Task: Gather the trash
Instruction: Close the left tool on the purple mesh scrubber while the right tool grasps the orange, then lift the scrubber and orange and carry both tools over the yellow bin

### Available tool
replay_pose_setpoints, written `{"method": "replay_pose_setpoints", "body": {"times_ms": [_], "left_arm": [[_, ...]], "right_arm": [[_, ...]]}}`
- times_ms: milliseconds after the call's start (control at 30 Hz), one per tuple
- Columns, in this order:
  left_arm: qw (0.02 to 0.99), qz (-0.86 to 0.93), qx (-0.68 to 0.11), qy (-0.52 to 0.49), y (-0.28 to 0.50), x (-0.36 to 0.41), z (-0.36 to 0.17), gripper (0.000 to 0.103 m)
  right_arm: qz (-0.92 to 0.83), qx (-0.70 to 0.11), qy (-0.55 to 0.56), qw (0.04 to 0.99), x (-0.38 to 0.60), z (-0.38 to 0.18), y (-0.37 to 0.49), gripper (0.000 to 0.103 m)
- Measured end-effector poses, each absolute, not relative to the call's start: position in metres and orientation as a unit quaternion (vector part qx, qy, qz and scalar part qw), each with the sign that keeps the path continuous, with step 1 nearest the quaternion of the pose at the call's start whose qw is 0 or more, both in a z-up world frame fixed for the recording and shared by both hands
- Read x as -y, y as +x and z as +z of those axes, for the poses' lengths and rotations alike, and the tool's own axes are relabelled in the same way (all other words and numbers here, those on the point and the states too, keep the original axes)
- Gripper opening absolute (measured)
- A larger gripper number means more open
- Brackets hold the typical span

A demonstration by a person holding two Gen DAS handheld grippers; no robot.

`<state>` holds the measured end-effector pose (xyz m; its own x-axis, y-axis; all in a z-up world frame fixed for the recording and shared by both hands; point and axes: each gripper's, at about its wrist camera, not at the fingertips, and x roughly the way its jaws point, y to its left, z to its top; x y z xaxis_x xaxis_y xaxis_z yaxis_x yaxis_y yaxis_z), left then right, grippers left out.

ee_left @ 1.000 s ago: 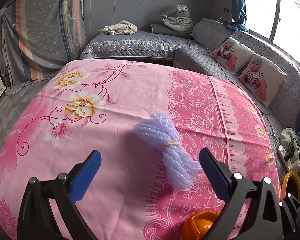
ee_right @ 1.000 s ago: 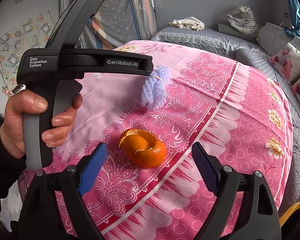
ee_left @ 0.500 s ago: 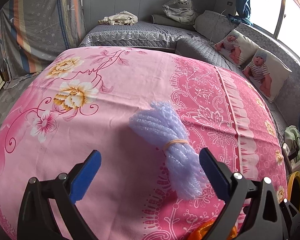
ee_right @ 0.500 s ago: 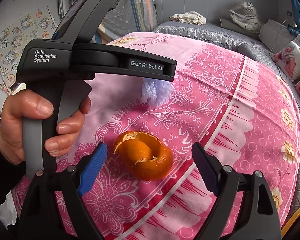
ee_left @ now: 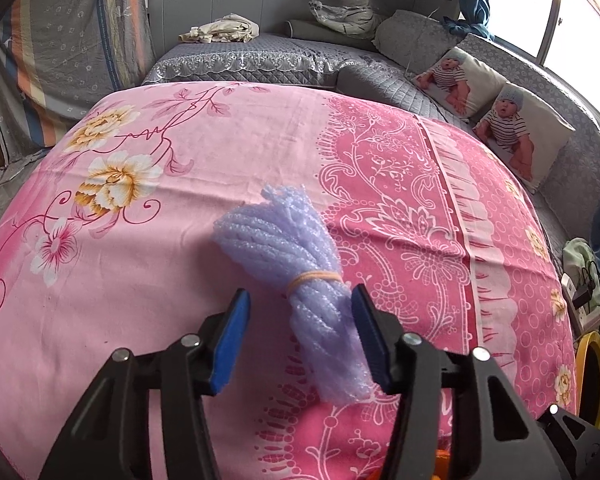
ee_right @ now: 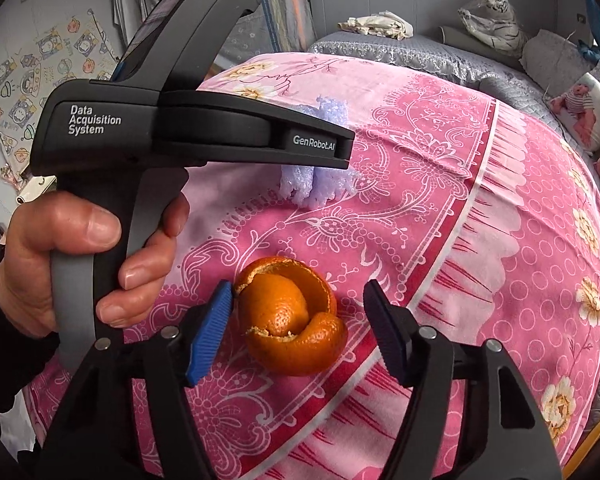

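While both sets of fingers are closing, neither grips yet. On the pink floral bench cloth (ee_left: 148, 264), the left gripper (ee_left: 298, 332) straddles a lilac foam-net bundle (ee_left: 300, 276), its right pad touching. The right gripper (ee_right: 300, 322) brackets an orange peel (ee_right: 292, 320), left pad at its edge. Foam lies at 12 o'clock from the peel.

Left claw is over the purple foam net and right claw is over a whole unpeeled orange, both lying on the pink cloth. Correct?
Not quite. The right wrist view shows empty orange peel, curled and torn open, between the closing right claw pads. The rest holds: left claw, purple foam net, pink cloth.
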<state>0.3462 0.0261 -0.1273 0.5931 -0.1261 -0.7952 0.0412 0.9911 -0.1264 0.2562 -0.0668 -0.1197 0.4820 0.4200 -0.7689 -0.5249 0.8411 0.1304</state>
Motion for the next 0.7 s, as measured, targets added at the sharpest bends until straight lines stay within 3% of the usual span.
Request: {"method": "replay_pose_setpoints", "body": {"times_ms": [67, 167, 333, 700], "left_arm": [[0.891, -0.057, -0.449, -0.043, 0.345, -0.021, -0.128, 0.03], [0.893, -0.058, -0.445, -0.038, 0.342, -0.018, -0.127, 0.027], [0.891, -0.064, -0.445, -0.065, 0.339, -0.027, -0.123, 0.023], [0.903, -0.039, -0.419, -0.087, 0.323, -0.051, -0.094, 0.022]], "right_arm": [[0.279, -0.429, -0.071, 0.856, 0.064, -0.121, 0.255, 0.048], [0.279, -0.427, -0.08, 0.856, 0.061, -0.121, 0.251, 0.043], [0.284, -0.426, -0.075, 0.856, 0.064, -0.118, 0.25, 0.036], [0.284, -0.414, -0.073, 0.862, 0.07, -0.102, 0.235, 0.035]]}}
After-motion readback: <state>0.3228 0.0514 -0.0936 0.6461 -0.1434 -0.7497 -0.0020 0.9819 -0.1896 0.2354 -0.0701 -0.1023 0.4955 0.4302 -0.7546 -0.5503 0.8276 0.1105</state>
